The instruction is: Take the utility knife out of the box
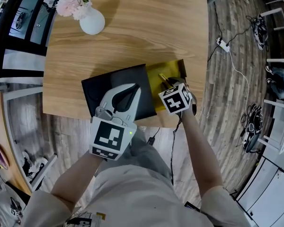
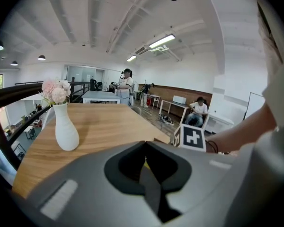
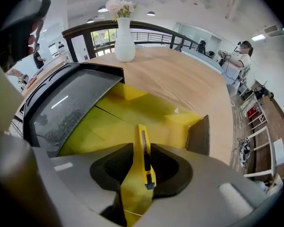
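A box lies at the near edge of the wooden table [image 1: 146,27], its black lid [image 1: 102,86] folded open to the left and its yellow lining [image 1: 154,74] showing. The yellow utility knife [image 3: 142,135] lies on that lining [image 3: 128,112]. My right gripper [image 3: 143,150] points steeply down into the box. Its fingers stand close on either side of the knife [image 1: 163,78] and I see no squeeze on it. My left gripper [image 1: 136,86] hovers low over the lid with its jaws together and nothing between them.
A white vase [image 1: 92,21] of pink flowers stands at the table's far left. The box sits right at the table's near edge. A power strip [image 1: 222,44] and cables lie on the floor to the right. Two people [image 2: 126,82] are far off in the room.
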A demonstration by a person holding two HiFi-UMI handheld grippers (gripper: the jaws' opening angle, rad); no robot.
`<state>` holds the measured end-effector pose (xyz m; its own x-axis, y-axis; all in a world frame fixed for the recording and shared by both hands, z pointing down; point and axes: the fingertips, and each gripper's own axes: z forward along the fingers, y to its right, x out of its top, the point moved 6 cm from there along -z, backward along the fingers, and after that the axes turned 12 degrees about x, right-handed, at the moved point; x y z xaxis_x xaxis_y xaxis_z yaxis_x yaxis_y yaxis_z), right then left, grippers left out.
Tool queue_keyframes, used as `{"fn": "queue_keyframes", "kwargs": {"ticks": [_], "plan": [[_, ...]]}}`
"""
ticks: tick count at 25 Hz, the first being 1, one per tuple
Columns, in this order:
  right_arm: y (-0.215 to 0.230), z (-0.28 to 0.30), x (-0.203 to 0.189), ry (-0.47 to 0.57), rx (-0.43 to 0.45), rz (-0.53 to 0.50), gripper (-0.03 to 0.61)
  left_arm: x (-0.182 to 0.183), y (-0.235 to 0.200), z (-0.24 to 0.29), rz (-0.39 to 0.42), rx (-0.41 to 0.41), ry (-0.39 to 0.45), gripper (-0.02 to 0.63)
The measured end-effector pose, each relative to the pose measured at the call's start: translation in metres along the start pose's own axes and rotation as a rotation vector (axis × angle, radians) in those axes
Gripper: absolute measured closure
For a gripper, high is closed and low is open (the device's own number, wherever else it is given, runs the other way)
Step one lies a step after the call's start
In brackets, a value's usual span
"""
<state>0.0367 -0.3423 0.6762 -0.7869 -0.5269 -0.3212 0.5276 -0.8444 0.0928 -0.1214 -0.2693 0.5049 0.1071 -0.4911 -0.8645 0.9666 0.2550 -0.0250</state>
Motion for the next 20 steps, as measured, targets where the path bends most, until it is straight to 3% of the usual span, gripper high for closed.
{"fn": "queue_keyframes", "kwargs": {"ticks": [5, 11, 20], "plan": [[-0.007, 0.004, 0.002, -0.010, 0.018, -0.013, 0.526, -0.009, -0.005, -0.001, -0.070, -0.006, -0.028, 0.612], [-0.006, 0.000, 0.000, 0.014, 0.008, 0.014, 0.531, -0.010, -0.007, -0.008, -0.079, 0.009, -0.023, 0.612], [-0.004, -0.085, 0.026, 0.278, -0.037, 0.110, 0.531, 0.020, -0.006, -0.025, -0.072, 0.038, 0.042, 0.612]]}}
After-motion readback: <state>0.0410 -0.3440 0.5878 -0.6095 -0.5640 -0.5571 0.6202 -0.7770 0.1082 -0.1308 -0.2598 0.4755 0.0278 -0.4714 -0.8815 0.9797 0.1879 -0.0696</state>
